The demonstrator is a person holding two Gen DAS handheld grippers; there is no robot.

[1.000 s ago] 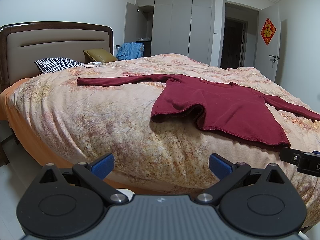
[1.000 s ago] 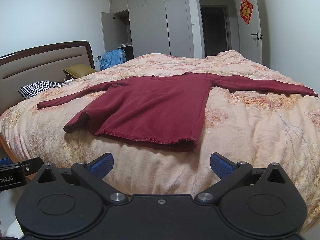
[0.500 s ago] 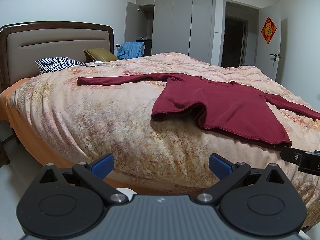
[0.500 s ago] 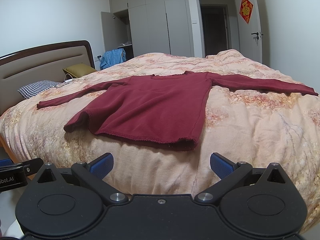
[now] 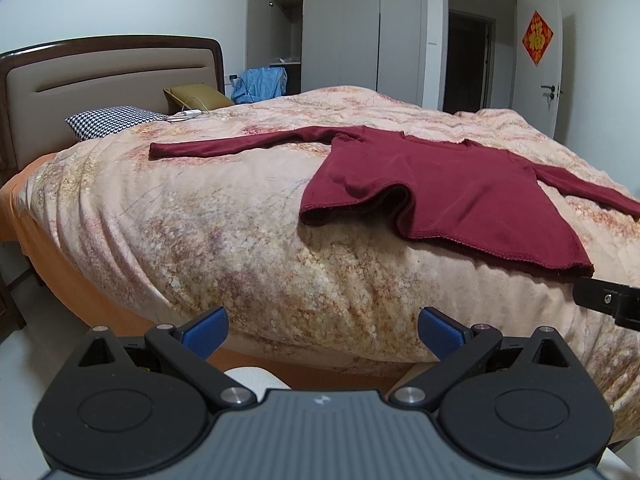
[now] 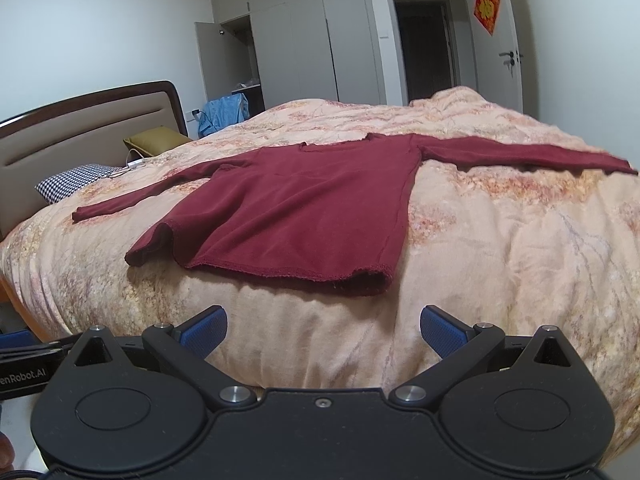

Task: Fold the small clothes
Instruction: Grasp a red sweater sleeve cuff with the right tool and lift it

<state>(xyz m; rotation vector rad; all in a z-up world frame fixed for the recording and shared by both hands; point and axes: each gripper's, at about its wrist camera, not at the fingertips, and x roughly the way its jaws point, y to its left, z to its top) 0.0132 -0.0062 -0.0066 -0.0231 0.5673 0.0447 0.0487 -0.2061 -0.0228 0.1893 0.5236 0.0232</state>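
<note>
On the bed [image 5: 240,248], a dark red long-sleeved top [image 6: 304,216] lies face-flat on the floral quilt [image 6: 500,264], hem toward the near edge, neckline toward the far side. Both sleeves are spread outward: one [image 5: 224,146] reaches toward the headboard [image 5: 108,80], the other [image 6: 520,156] toward the door side. The body is mostly smooth. At the hem corner [image 5: 352,204] on the headboard side the fabric is rucked up into a raised fold.

The left gripper [image 5: 322,330] is held short of the bed edge, fingers spread wide and empty. The right gripper [image 6: 323,330] is likewise spread and empty, aimed at the hem. Neither touches the top.

Handling, as a judgement: the top appears to be a light, soft knit with no stiffness. It should drape and sag wherever it is unsupported, and it will probably cling to the quilt rather than slide freely. The quilt beneath is puffy, so pressing down hard may pinch bedding together with the garment.

Suggested hold points:
- Sleeve cuffs or mid-sleeve, to lay each sleeve across the body first.
- Both hem corners, one per gripper, to carry the hem up toward the neckline.
- Pinch both fabric layers at an edge, close to the seam [image 6: 400,216], where the material is thickest.

The rucked corner likely needs flattening before folding.
</note>
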